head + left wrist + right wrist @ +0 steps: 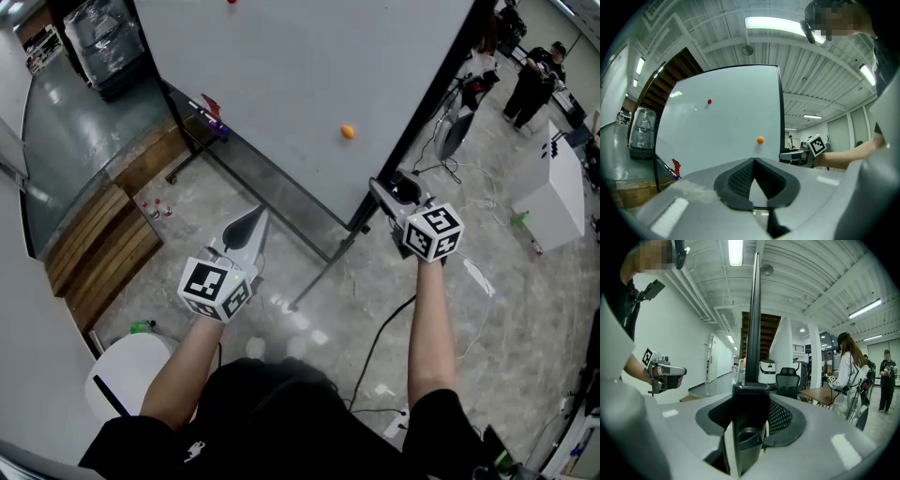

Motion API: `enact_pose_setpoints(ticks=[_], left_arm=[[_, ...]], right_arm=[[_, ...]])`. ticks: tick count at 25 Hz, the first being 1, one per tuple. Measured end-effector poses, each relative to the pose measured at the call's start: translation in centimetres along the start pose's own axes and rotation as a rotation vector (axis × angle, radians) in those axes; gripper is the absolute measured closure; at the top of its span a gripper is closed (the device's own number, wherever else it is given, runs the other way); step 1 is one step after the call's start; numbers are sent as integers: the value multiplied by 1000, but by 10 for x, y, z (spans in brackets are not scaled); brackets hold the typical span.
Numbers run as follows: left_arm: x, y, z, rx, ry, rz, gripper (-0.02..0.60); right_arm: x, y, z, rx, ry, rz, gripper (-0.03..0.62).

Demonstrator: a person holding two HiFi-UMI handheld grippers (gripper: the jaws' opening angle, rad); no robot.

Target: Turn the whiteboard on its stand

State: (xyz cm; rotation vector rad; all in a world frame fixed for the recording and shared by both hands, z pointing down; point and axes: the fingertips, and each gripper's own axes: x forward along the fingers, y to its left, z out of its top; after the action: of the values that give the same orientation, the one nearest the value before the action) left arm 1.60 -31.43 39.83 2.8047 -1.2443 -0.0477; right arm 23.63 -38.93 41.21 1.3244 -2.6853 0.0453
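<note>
So the board fills the upper middle of the head view, standing upright on its stand, whose leg runs down toward the lower middle of the frame. The right gripper is clamped on the black frame at the board's right edge. In the right gripper view that frame runs straight up between the pads, with a chunky fitting sitting right in the bite. The left gripper is pinched closed on nothing, hanging lower left of the board and well apart from it. My take is that the turn gets driven from that right edge, so the grip wants to stay square on the frame, not skewed, or the pads will likely slip off the narrow edge once it starts to swing. I'd push slow and steady in an arc around the pivot, not straight ahead, and let the wrist follow the edge. The left one could steady the opposite side or just keep out of the sweep. Also watch the stand leg and the floor cables at lower right. A jerky shove could shake the orange magnet loose.
</note>
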Motion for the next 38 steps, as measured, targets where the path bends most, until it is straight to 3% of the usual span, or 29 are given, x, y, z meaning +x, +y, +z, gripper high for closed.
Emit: enact_pose_setpoints(ticks=[11, 20, 29, 38], left_arm=[[-6, -2, 9, 2, -16, -58, 578], [-11, -3, 21, -2, -45, -104, 578], [-24, -3, 27, -5, -67, -128, 578], [-32, -1, 27, -5, -73, -150, 578]], right_arm=[[-12, 4, 2, 16, -4, -135, 341], [-33, 10, 9, 20, -15, -234, 339], [-50, 31, 28, 33, -64, -276, 339], [-63, 108, 44, 54, -167, -260, 456]])
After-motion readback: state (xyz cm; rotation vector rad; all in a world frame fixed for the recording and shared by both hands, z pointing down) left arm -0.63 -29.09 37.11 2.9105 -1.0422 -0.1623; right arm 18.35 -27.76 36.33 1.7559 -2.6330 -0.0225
